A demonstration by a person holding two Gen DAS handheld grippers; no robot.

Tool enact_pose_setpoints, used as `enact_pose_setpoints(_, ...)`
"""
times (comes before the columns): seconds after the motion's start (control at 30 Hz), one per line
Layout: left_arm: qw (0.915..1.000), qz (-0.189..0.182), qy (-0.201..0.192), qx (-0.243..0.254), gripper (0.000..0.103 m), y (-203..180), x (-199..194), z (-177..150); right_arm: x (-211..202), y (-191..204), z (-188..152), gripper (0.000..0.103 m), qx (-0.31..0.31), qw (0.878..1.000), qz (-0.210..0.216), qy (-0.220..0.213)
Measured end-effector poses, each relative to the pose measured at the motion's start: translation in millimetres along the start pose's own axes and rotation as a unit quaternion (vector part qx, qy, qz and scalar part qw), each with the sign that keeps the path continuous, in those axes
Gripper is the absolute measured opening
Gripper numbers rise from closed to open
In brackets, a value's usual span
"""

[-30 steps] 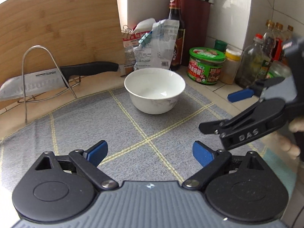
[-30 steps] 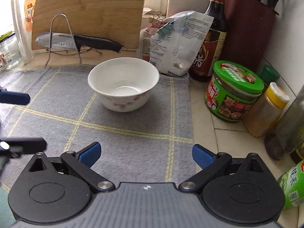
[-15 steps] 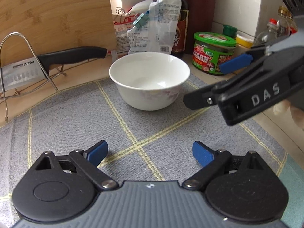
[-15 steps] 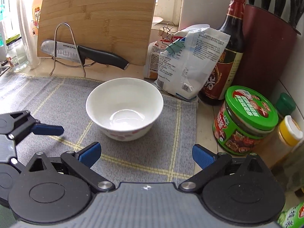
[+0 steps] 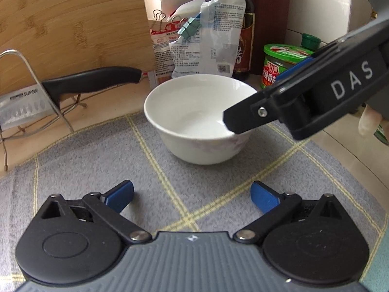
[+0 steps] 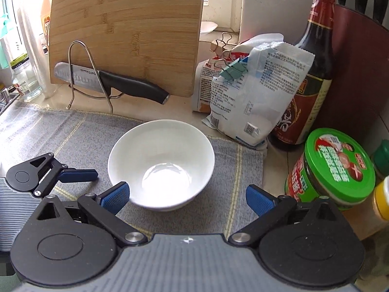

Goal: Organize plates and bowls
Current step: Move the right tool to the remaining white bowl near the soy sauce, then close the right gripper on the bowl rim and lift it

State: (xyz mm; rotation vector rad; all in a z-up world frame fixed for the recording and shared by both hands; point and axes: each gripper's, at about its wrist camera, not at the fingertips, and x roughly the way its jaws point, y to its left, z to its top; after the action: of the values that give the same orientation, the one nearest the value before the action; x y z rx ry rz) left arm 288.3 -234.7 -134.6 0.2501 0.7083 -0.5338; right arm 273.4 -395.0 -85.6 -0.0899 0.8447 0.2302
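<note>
We are closing on the white bowl (image 6: 161,163), which is sitting upright and empty on the grey checked mat (image 6: 73,133), with no plate showing in either view. Our right gripper (image 6: 187,198) is the nearer one: its fingers are standing wide apart with nothing between the pads, and the bowl's near wall is lying just ahead of them, a little toward the left finger. Being round, the bowl is offering no long axis, so any part of the rim should be serving equally well, we judge. Our left gripper (image 5: 192,196) is hanging farther back over the mat, its jaws having just been opening and now spread wide with only cloth between them; the bowl is lying ahead of it and slightly to the right. From that side the right gripper is crossing above the bowl's right rim. The green-lidded jar (image 6: 333,168) is standing closed just beside the mat.
</note>
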Motion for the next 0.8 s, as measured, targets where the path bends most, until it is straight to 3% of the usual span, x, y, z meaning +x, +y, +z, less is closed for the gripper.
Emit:
enact_pose_setpoints(0.3,0.9991,0.005,-0.037,0.022,0.092,-1,1,11,16,-2,18,0.101,-0.011,1.0,0.025,0.001)
enact_pose_setpoints(0.47,0.9988,-0.002,-0.04,0.028,0.087,-2,3,16,28,-3,25,0.085,-0.017,0.999,0.04,0.011)
enact_pose_setpoints(0.8,0.9979,-0.004,-0.044,0.047,0.084,-6,1,18,43,-11,37,0.074,-0.02,0.998,0.059,0.025)
